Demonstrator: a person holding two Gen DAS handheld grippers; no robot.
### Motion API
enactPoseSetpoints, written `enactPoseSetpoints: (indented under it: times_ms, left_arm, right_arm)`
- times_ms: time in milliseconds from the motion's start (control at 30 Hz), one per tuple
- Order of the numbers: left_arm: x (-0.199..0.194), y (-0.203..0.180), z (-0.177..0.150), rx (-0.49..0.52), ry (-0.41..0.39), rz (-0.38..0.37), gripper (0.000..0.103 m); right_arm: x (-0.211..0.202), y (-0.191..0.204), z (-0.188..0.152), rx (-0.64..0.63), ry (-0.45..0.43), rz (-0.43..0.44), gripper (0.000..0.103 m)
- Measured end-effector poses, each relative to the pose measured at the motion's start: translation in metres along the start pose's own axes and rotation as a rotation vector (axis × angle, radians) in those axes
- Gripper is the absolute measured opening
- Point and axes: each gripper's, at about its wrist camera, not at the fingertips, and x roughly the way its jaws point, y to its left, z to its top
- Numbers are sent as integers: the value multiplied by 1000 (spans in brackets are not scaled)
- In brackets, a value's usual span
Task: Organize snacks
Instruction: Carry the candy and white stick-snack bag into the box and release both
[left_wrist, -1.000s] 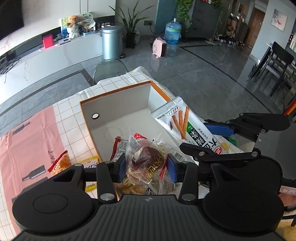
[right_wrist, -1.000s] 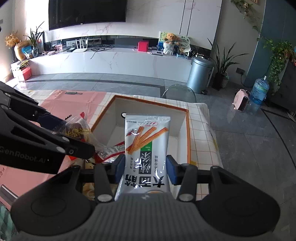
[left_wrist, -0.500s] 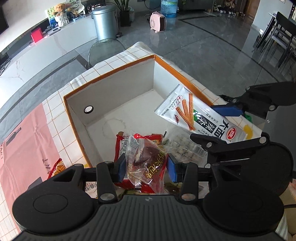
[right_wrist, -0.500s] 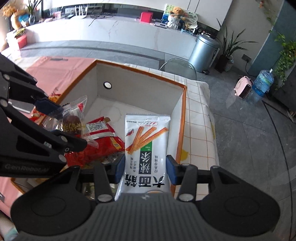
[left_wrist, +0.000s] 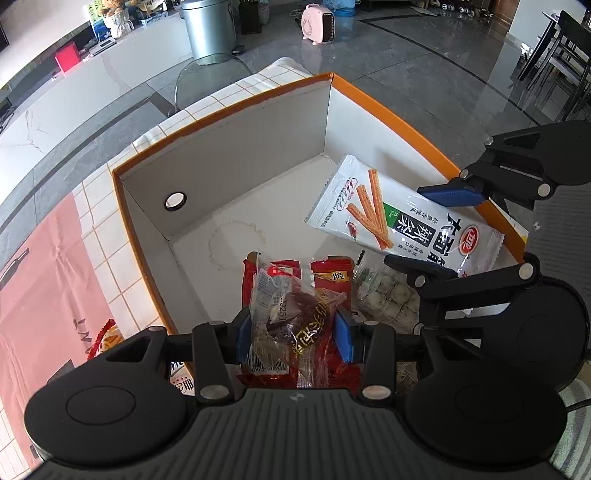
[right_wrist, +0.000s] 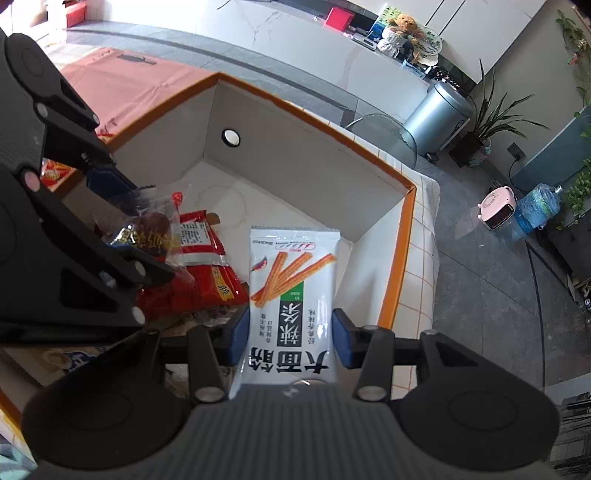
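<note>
Both grippers over the box (left_wrist: 221, 155), pointing steeply down into it.

L gripper (left_wrist: 293, 334): blue pads pinching a clear-wrapped snack (left_wrist: 291, 314), dark brown piece inside, gold print on the wrapper. Pads press on both sides of the packet; it hangs just above the pile at the near end of the box. In the right wrist view the same packet (right_wrist: 147, 229) shows at the L gripper's tips, over the red packs.

R gripper (right_wrist: 290, 334): pads clamped on the lower part of a white spicy-stick pack (right_wrist: 291, 295), orange sticks printed on it, green label, black characters. Pack stands out forward from the tongs, top end over the box floor near the right wall. From the left wrist view the pack (left_wrist: 388, 218) sits tilted, inside the box rim, R gripper's blue pad (left_wrist: 448, 194) on its edge.

Box: white inside, orange rim, 1 round hole in the left wall (left_wrist: 174, 201). Far half of the floor bare, faint ring mark on it.

Already in box, near end: red packs (right_wrist: 207, 273), 1 w/ white label; a clear bag of pale round pieces (left_wrist: 384, 295) beside them.

Outside box, L side: pink cloth (left_wrist: 40, 280) on a white tiled tabletop (left_wrist: 99, 236), 1 orange-red snack bag (left_wrist: 105, 338) lying on it next to the box wall.
</note>
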Motion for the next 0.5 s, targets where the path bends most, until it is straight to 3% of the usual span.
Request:
enactPoseSetpoints:
  times_ms: [500]
  left_arm:
    - [9, 2, 6, 19, -8, -3, 52]
  right_arm:
    - [19, 5, 3, -58, 44, 2, 46]
